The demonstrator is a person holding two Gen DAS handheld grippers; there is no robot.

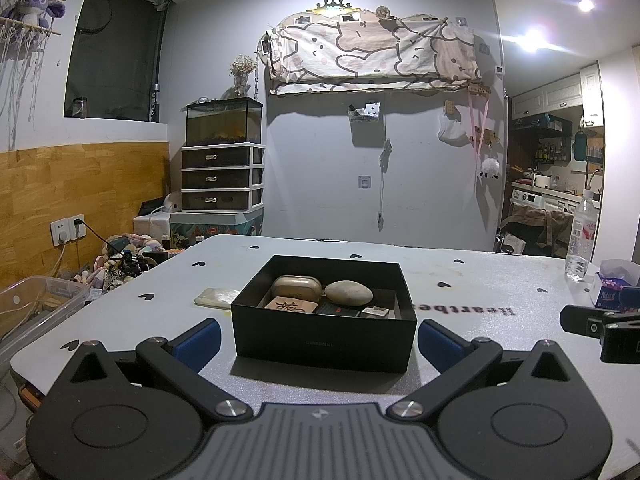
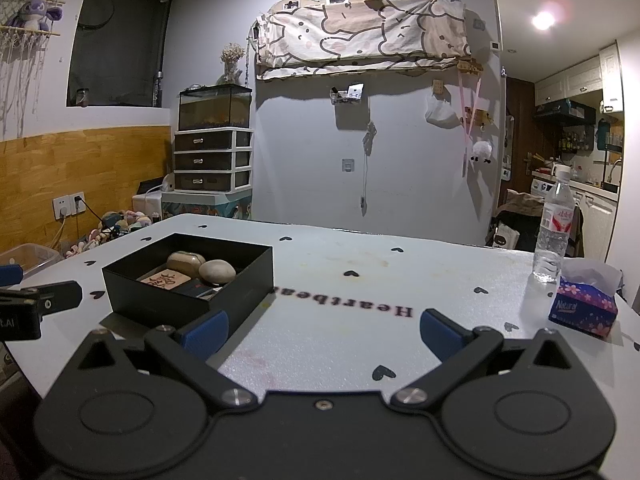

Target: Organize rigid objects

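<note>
A black open box (image 1: 324, 344) stands on the white table and holds a tan case (image 1: 297, 289), a smooth stone (image 1: 349, 293), a wooden tile (image 1: 291, 305) and small dark items. A pale flat block (image 1: 216, 297) lies on the table just left of the box. My left gripper (image 1: 320, 342) is open and empty, its blue pads either side of the box's near wall. My right gripper (image 2: 323, 332) is open and empty over bare table, the box (image 2: 188, 280) to its left.
A water bottle (image 2: 554, 226) and a tissue pack (image 2: 584, 308) stand at the table's right edge. A clear plastic bin (image 1: 32, 304) sits beyond the left edge. The table (image 2: 360, 280) carries heart marks and printed lettering.
</note>
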